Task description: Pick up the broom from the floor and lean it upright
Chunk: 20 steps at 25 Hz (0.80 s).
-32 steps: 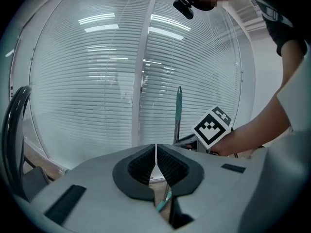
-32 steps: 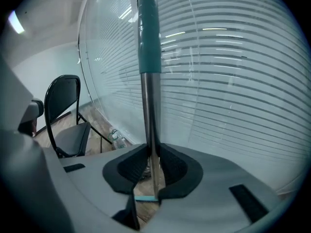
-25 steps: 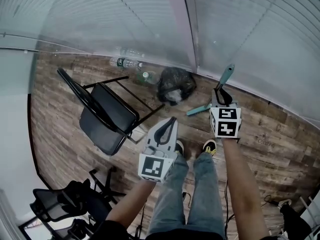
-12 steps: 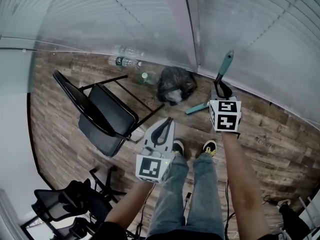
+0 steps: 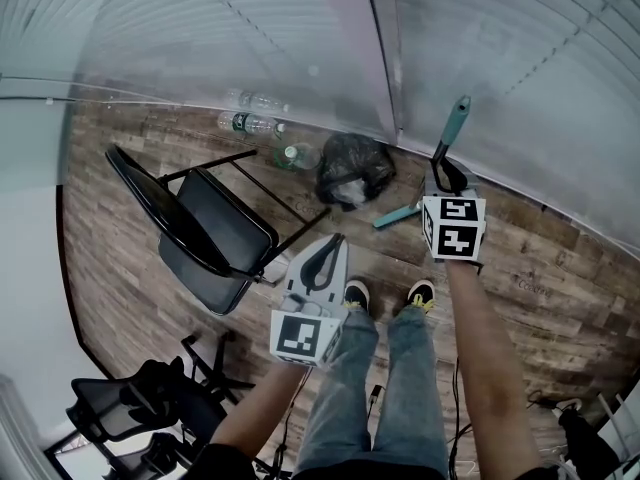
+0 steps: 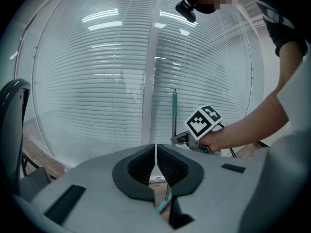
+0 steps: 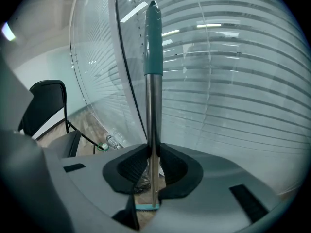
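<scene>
The broom stands nearly upright in front of the window blinds, its teal grip (image 5: 458,116) at the top and its teal head (image 5: 397,215) on the wooden floor. My right gripper (image 5: 445,175) is shut on the metal shaft below the grip. In the right gripper view the shaft (image 7: 153,96) runs up between the pads of the right gripper (image 7: 152,166). My left gripper (image 5: 329,254) hovers lower left over my legs, shut with nothing in it; in its own view the left gripper (image 6: 155,163) faces the broom (image 6: 174,111).
A black folding chair (image 5: 205,230) stands at the left. By the window lie a black rubbish bag (image 5: 352,170) and a few plastic bottles (image 5: 252,124). An office chair (image 5: 112,408) is at the bottom left. My shoes (image 5: 418,292) are near the broom head.
My right gripper has carried the broom a little toward the window, and the teal grip now stands higher in the head view. The left gripper has drifted slightly lower.
</scene>
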Available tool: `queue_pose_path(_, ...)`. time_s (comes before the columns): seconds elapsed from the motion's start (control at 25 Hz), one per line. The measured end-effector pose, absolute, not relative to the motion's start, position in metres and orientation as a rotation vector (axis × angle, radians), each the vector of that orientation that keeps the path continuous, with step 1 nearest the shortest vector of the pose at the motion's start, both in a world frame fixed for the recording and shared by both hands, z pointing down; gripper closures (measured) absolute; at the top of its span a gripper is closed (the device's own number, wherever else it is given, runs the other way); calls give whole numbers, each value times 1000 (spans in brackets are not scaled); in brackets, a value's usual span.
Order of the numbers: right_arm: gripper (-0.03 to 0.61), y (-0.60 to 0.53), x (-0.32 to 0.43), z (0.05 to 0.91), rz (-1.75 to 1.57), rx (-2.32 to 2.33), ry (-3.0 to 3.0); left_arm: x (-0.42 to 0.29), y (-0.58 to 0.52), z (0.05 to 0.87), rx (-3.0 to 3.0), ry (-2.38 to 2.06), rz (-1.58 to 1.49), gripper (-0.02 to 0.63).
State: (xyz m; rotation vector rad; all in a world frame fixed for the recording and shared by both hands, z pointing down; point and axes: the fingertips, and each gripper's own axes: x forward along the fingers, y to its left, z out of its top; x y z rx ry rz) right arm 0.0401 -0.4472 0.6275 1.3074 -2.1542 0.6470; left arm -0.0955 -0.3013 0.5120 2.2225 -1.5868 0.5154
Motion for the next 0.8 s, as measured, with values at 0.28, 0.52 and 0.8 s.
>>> queue_pose_path(0.28, 495, -452, 40, 630, 647, 1291, -2171, -91, -304, 515, 2215, -1586, 518, 592)
queue_pose_path(0.52, 491, -450, 40, 628, 648, 1277, -2195, -88, -304, 516, 2214, -1583, 522, 592)
queue_pose_path(0.8, 434, -448, 36, 627, 652, 1240, -2226, -84, -304, 518, 2229, -1571, 534, 592)
